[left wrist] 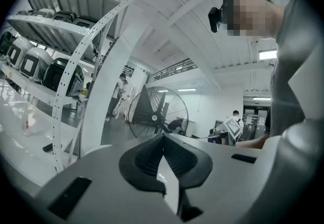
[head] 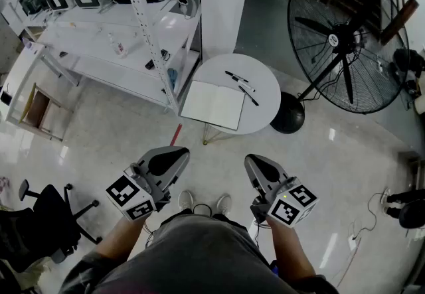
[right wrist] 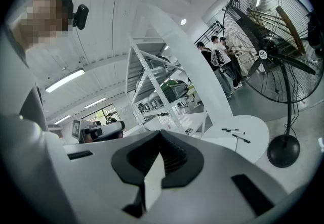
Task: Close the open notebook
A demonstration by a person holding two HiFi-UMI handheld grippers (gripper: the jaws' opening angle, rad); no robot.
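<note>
Office chair point(head: 53, 210) cut by left edge, notebook point(head: 214, 104) page markings too small

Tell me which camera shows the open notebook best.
The head view: the notebook lies open on the round table, both pages fully visible, pens beside it. The right gripper view catches only the table and the pens at a shallow angle; the notebook cannot be made out there. The left gripper view misses it entirely.

Head view looks steeply down; gripper views look level, sharing the fan point(head: 341, 40).
</note>
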